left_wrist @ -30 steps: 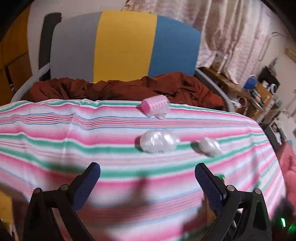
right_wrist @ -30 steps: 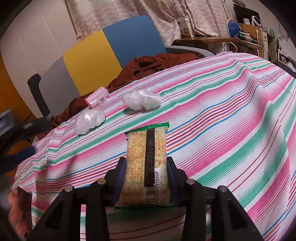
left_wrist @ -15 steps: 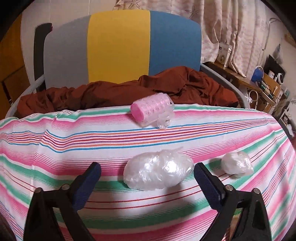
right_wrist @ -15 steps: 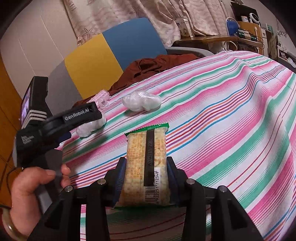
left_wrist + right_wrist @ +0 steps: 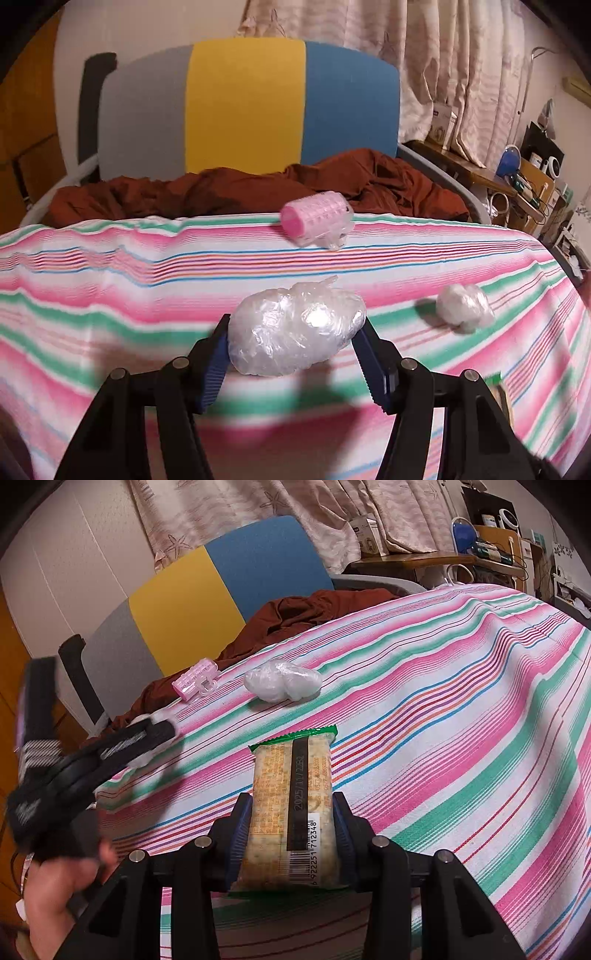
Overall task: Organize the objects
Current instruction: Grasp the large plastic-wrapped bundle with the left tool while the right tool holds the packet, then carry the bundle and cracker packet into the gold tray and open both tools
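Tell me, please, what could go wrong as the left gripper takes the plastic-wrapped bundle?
The left gripper is closing on the crinkly plastic bundle; the slick, soft wrap could squash or slip out. Lifting may snag the loose striped cloth and roll the pink hair roller off the far edge.

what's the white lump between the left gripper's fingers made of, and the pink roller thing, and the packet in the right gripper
White lump: looks like thin clear plastic film, crinkled and glossy, wrapped round something white; contents unclear. The left gripper is closing around it.
Pink roller: apparently hard plastic, ribbed, with a clear clip.
Packet: printed plastic wrapper with a green crimped edge and a barcode, clamped in the right gripper.
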`<state>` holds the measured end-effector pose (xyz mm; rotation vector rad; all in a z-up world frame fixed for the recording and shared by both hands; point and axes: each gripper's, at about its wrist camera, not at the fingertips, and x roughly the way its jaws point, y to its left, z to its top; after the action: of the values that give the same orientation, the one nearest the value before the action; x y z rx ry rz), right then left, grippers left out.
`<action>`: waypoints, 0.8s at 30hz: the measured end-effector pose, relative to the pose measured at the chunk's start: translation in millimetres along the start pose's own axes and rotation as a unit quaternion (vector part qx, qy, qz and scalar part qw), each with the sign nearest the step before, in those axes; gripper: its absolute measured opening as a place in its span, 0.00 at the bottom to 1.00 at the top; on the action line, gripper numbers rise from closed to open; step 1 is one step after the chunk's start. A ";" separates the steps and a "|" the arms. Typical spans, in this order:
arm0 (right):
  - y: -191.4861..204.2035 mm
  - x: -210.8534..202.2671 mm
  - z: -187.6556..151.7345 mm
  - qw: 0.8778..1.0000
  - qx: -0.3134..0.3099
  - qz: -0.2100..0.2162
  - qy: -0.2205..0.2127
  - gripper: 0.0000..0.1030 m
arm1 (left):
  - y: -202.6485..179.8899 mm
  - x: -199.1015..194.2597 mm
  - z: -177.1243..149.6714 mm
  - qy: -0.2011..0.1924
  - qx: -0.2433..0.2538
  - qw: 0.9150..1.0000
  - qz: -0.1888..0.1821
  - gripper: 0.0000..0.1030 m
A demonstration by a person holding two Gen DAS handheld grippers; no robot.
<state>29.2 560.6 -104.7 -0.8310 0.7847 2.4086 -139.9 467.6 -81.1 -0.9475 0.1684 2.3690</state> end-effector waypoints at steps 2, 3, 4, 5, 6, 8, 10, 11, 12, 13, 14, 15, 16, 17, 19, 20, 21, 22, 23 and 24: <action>0.1 -0.1 0.2 1.000 -0.002 -0.002 0.000 0.42 | 5.5 -15.2 -8.8 -0.015 -0.006 1.000 0.005 0.62; 0.2 -0.1 0.3 1.000 -0.003 -0.003 0.000 0.42 | 9.6 -25.1 -14.8 -0.024 -0.010 1.000 0.006 0.62; 0.4 -0.2 0.3 1.000 -0.004 -0.004 0.000 0.42 | 12.9 -35.0 -20.8 -0.032 -0.014 0.999 0.005 0.62; 0.7 -0.4 0.3 1.000 -0.005 -0.005 0.000 0.42 | 15.4 -42.2 -25.8 -0.035 -0.016 0.999 0.003 0.62; 0.7 -0.3 0.6 1.000 -0.006 -0.006 0.000 0.42 | 18.2 -48.6 -31.0 -0.038 -0.018 0.999 0.002 0.63; 0.8 -1.4 0.5 1.000 -0.007 -0.005 -0.003 0.42 | 26.0 -61.8 -41.7 -0.040 -0.024 0.999 0.000 0.63; 0.5 -3.7 0.1 1.000 -0.007 0.001 -0.007 0.41 | 32.5 -72.8 -49.8 -0.044 -0.029 0.999 0.002 0.63; 1.4 -5.6 -0.3 1.000 -0.009 0.006 -0.011 0.41 | 35.2 -78.7 -54.6 -0.047 -0.032 0.998 0.002 0.63; 3.3 -9.2 -0.7 1.000 -0.014 0.009 -0.019 0.41 | 38.3 -85.3 -59.8 -0.052 -0.033 0.998 0.003 0.63; 7.1 -14.2 -1.5 0.999 -0.023 0.006 -0.028 0.41 | 41.2 -92.3 -64.8 -0.057 -0.033 0.998 0.006 0.63; 11.1 -17.7 -2.5 0.999 -0.031 0.004 -0.034 0.41 | 43.3 -97.1 -68.2 -0.061 -0.032 0.998 0.007 0.63; 17.8 -22.5 -5.5 0.998 -0.045 0.007 -0.040 0.41 | 45.1 -104.0 -73.0 -0.066 -0.029 0.997 0.009 0.63; 22.1 -25.7 -7.9 0.998 -0.053 0.010 -0.041 0.41 | 46.4 -108.0 -75.9 -0.069 -0.026 0.997 0.009 0.63; 26.4 -28.8 -10.9 0.997 -0.060 0.013 -0.041 0.41 | 48.2 -114.1 -80.8 -0.072 -0.021 0.997 0.010 0.63; 34.9 -34.6 -18.6 0.997 -0.069 0.014 -0.039 0.41 | 49.7 -122.8 -88.7 -0.073 -0.011 0.997 0.012 0.63; 37.9 -36.9 -21.9 0.997 -0.071 0.015 -0.038 0.41 | 50.0 -127.6 -92.4 -0.074 -0.006 0.997 0.012 0.63; 40.1 -38.9 -25.7 0.997 -0.071 0.016 -0.036 0.41 | 50.6 -131.3 -94.9 -0.075 -0.004 0.997 0.013 0.63; 42.1 -41.0 -29.5 0.997 -0.071 0.017 -0.034 0.41 | 51.8 -135.6 -97.7 -0.076 -0.002 0.997 0.014 0.63; 44.0 -41.8 -32.0 0.997 -0.072 0.018 -0.033 0.41 | 53.3 -142.3 -101.1 -0.076 0.000 0.997 0.016 0.63; 46.0 -43.2 -35.3 0.997 -0.074 0.017 -0.033 0.41 | 54.5 -147.9 -104.0 -0.077 -0.001 0.997 0.011 0.63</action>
<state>46.7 494.1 -82.4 -0.7961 0.6057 2.5356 -22.4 320.7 -64.6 -0.7626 0.1178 2.4514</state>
